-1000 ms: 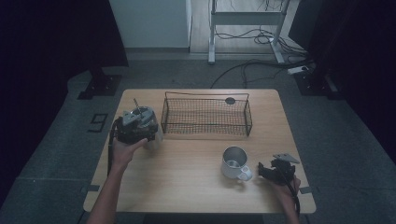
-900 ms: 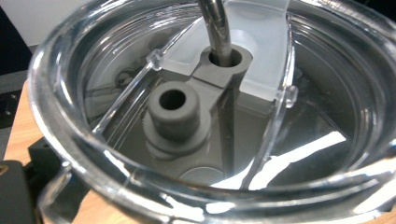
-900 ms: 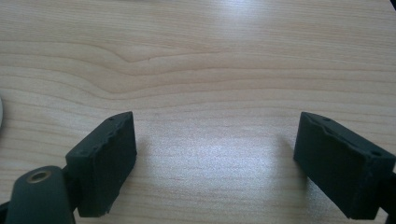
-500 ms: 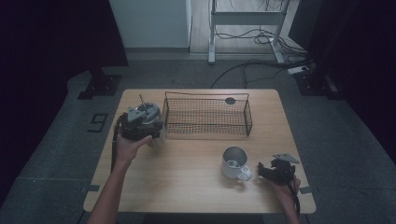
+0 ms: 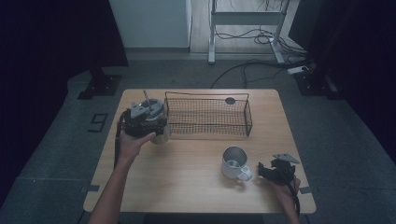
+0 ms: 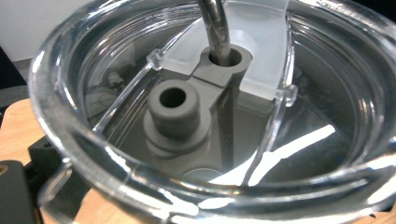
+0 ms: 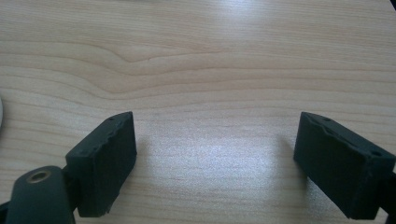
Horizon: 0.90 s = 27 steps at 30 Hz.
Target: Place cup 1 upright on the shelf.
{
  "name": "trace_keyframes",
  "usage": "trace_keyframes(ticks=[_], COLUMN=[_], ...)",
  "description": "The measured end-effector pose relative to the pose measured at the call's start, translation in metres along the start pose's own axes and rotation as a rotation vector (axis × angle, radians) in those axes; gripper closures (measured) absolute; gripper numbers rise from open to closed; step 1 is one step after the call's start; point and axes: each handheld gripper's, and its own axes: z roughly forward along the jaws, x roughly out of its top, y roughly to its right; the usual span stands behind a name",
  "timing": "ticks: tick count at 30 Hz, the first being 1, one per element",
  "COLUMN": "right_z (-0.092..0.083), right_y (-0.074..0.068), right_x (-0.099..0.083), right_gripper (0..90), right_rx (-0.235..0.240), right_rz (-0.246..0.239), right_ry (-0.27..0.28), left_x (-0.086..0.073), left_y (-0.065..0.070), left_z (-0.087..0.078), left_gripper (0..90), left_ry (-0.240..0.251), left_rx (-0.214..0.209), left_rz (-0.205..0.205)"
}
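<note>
- The left tool point(image 5: 154, 133) holds a clear plastic tumbler with a see-through lid and a metal straw point(image 5: 154, 119) above the tabletop's point(image 5: 187, 172) far left corner, just beside the left end of the black wire basket point(image 5: 208, 116). Its jaws stand wide because the tumbler's body sits between them.
- In the left gripper view the tumbler's lid point(image 6: 224, 107) sits right under the camera: the grey straw port, a second grey spout and the straw point(image 6: 215, 28) rising from it. The grip therefore looks to be low on the body, with the cup kept upright so the straw stays put.
- My guess is that the tumbler is bound for the basket, since it hangs at the basket's end wall.
- The right tool point(image 5: 273, 171) rests low at the tabletop's near right, with its jaws parted and only bare wood between them point(image 7: 215, 163). It has hold of nothing.
- A small metal mug with a handle point(image 5: 233, 163) stands upright just beside the right tool, its handle turned toward that tool, which suits a later pick-up.
</note>
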Motion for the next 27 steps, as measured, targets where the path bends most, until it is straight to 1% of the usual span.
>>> trace_keyframes(ticks=[12, 18, 21, 27], right_z=[0.0, 0.0, 0.0, 0.001], right_y=[0.001, 0.002, 0.002, 0.002], right_x=[0.0, 0.0, 0.0, 0.0], right_gripper=[12.8, 12.8, 12.9, 12.8], right_rx=[-0.001, -0.003, -0.003, -0.005], right_rz=[0.0, 0.002, 0.002, 0.004], right_ry=[0.002, 0.0, -0.001, 0.002], left_x=[0.014, 0.018, 0.019, 0.023], left_y=[0.01, 0.012, 0.012, 0.012], left_z=[0.003, 0.007, 0.009, 0.013], left_gripper=[3.8, 3.8, 3.8, 3.8], left_ry=[0.011, 0.018, 0.028, 0.031], left_rx=[-0.014, -0.025, -0.027, -0.03], left_rz=[0.011, -0.003, -0.011, -0.023])
